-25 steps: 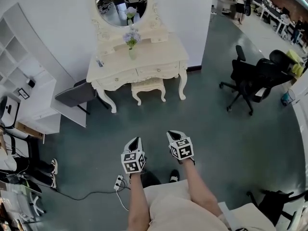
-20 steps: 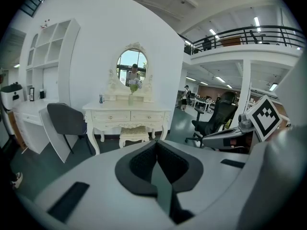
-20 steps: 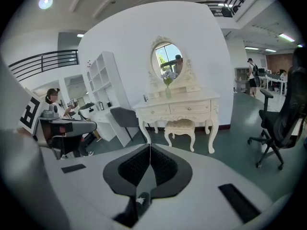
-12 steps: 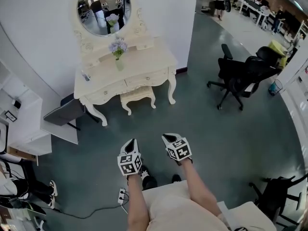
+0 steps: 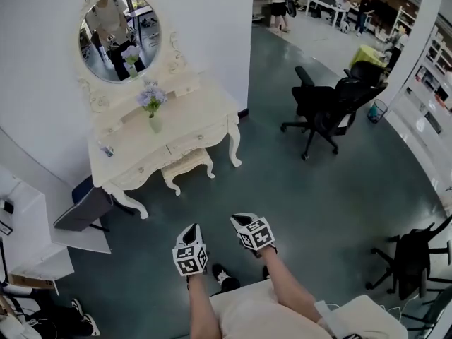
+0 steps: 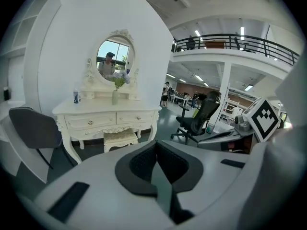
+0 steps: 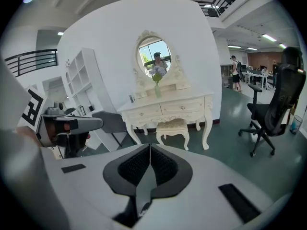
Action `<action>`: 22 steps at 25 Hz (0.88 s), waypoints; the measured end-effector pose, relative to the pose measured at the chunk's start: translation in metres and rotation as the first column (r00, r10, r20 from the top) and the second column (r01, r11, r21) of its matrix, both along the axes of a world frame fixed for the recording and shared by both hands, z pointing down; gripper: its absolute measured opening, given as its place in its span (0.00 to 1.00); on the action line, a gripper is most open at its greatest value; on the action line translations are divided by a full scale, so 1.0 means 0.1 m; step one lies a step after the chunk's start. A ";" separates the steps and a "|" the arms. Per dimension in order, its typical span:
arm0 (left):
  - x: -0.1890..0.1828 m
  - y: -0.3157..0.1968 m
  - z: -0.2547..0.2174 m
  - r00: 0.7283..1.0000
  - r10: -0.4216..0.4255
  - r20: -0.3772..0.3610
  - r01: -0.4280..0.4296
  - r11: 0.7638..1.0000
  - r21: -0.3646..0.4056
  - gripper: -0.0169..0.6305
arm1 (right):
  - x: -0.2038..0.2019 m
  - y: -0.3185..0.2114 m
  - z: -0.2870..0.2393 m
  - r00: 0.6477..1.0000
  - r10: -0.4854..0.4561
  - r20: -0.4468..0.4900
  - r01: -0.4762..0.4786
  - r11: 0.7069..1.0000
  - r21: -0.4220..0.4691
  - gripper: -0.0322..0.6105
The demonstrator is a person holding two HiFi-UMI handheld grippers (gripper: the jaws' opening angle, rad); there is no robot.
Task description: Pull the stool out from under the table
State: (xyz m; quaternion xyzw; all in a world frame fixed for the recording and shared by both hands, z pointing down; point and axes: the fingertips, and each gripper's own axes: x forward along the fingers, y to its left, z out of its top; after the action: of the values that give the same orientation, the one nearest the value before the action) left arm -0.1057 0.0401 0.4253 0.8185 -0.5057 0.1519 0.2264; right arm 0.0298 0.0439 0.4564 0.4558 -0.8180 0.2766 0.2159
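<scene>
Tongs clenched empty, left tongs (image 5: 193, 227) and right tongs (image 5: 239, 220) (stool (image 5: 186, 164) well apart).

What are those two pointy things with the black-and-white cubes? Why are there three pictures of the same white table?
A person holds two grabbing tools: the left tool and the right tool. The cubes are part of them. One picture comes from a camera on the person's head, looking down. The other two come from cameras riding on the tools. Both tools are shut and hold nothing. Ahead, the table carries a mirror and flowers, and the stool sits under it.
</scene>
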 end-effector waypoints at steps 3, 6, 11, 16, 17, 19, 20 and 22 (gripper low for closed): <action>-0.23 -0.08 -0.02 1.000 0.006 -0.010 -0.006 1.000 0.005 0.05 | -0.24 -0.04 0.02 1.000 0.007 0.004 -0.007 1.000 0.000 0.12; -0.43 -0.15 -0.05 1.000 0.012 -0.028 -0.012 1.000 0.013 0.05 | -0.44 -0.08 -0.02 1.000 0.012 -0.007 -0.011 1.000 0.021 0.12; -0.64 -0.19 0.00 0.999 0.006 -0.044 -0.005 1.000 0.008 0.05 | -0.64 -0.11 -0.01 0.999 -0.017 -0.042 0.018 0.999 0.033 0.12; -0.73 -0.24 -0.01 0.998 0.013 -0.054 -0.012 1.000 0.017 0.05 | -0.69 -0.14 -0.03 0.999 0.003 -0.044 -0.002 1.000 0.026 0.12; -0.75 -0.25 -0.02 0.998 0.011 -0.058 -0.010 1.000 0.020 0.05 | -0.71 -0.16 -0.03 0.999 -0.001 -0.054 0.002 1.000 0.026 0.12; -0.78 -0.27 -0.02 0.998 0.008 -0.061 -0.007 1.000 0.018 0.05 | -0.74 -0.17 -0.03 0.998 -0.008 -0.066 0.009 1.000 0.023 0.12; -0.80 -0.29 -0.01 0.998 0.005 -0.063 -0.004 1.000 0.016 0.05 | -0.76 -0.18 -0.03 0.998 -0.011 -0.067 0.013 1.000 0.023 0.12; -0.83 -0.33 0.00 0.998 -0.001 -0.067 0.002 1.000 0.010 0.05 | -0.79 -0.20 -0.02 0.997 -0.021 -0.068 0.023 0.999 0.022 0.12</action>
State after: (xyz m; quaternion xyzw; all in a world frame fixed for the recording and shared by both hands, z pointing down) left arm -0.1885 0.0068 0.4256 0.8239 -0.4993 0.1215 0.2391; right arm -0.0493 0.0236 0.4547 0.4584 -0.8183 0.2490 0.2414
